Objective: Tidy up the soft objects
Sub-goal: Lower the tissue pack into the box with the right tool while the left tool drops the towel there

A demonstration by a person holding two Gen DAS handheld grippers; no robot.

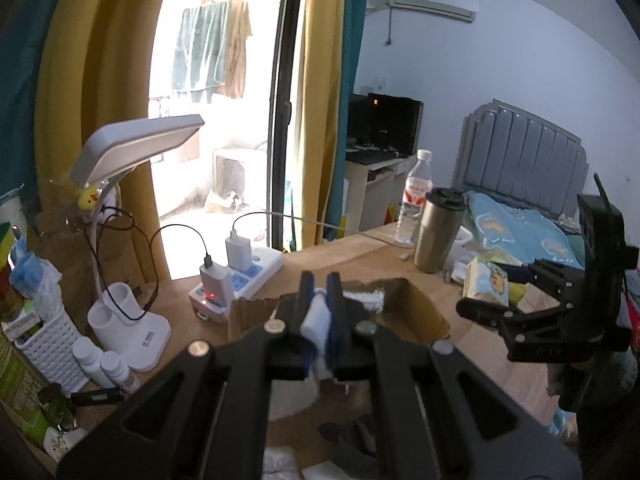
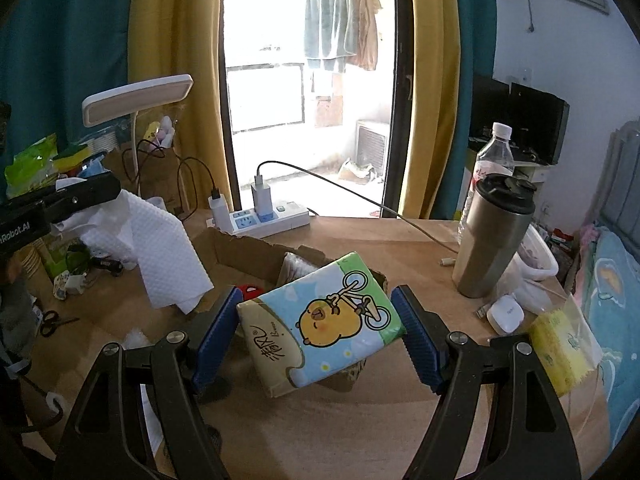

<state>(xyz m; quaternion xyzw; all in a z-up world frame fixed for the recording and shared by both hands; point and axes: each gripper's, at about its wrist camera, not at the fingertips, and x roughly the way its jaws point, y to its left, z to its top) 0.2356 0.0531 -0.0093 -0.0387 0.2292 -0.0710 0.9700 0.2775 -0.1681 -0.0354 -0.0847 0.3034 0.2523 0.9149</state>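
Cardboard box [image 2: 256,258] – red item, clear pkt inside.

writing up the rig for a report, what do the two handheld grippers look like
Both are matte black, angular linkage frames with triangular cut-outs and round silver pivot bolts. Each finger ends in a blue, ribbed rubber-like pad. The left gripper carries part of a white lettered marking on its body, seen from the right wrist view. The right gripper looks identical. No cables or sleeves are clearly visible.
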